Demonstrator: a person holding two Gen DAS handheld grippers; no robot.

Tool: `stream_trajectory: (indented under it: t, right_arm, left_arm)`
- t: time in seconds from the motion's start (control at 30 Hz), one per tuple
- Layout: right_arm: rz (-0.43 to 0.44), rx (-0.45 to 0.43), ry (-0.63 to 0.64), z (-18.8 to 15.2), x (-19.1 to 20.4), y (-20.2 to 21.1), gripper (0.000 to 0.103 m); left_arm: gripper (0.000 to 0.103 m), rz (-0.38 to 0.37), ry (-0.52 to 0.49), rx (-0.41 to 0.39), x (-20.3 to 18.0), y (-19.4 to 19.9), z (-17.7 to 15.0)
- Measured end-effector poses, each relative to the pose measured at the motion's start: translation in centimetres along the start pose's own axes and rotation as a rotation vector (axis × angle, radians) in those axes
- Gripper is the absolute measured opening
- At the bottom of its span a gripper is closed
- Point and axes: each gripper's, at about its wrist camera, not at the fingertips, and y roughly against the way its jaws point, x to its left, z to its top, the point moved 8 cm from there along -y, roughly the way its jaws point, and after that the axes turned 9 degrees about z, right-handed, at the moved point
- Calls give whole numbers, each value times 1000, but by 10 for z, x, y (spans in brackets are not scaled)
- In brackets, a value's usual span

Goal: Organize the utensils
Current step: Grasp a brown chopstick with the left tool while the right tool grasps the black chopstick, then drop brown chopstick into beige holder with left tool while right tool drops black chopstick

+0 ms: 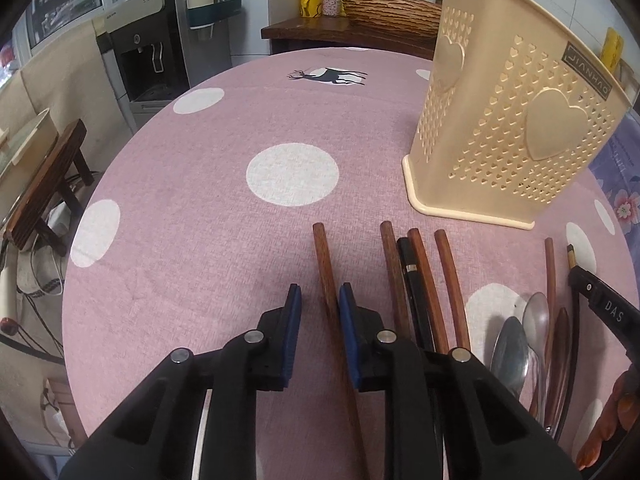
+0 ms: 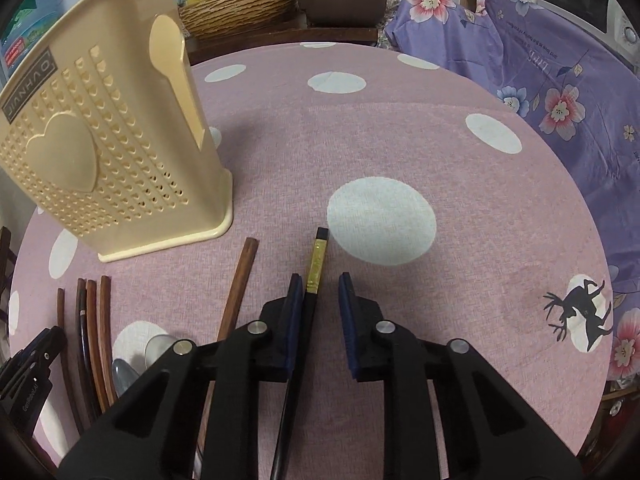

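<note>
Two hand-held tools are working over a pink polka-dot desk (image 1: 200, 184), sorting loose utensils toward a cream perforated utensil holder (image 1: 508, 128). The left tool (image 1: 320, 296) is straddling a brown wooden chopstick (image 1: 326, 276), its right pad touching the stick while a gap shows at the left pad, so the jaws are standing apart and not yet clamped. The right tool (image 2: 320, 284) is likewise bracketing a black chopstick with a gold band (image 2: 314, 268), touching one pad only. More chopsticks (image 1: 424, 280) and steel spoons (image 1: 520, 340) are lying between the two tools. The sticks look light, stiff and smooth, likely to pivot or slip; gripping nearer mid-length seems safest.
</note>
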Motion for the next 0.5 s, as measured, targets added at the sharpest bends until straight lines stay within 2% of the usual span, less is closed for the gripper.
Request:
stream_trajectory:
  t: [0.13, 0.4, 0.5]
  right_arm:
    - [-2, -2, -3, 4, -1, -3, 10]
    - [57, 10, -51, 12, -3, -6, 9]
    - [116, 16, -85, 13, -6, -6, 9]
  left_arm:
    - [10, 23, -7, -5, 1, -3, 4]
    - [9, 27, 10, -6, -2, -6, 9]
    - [9, 21, 19, -3, -2, -7, 10]
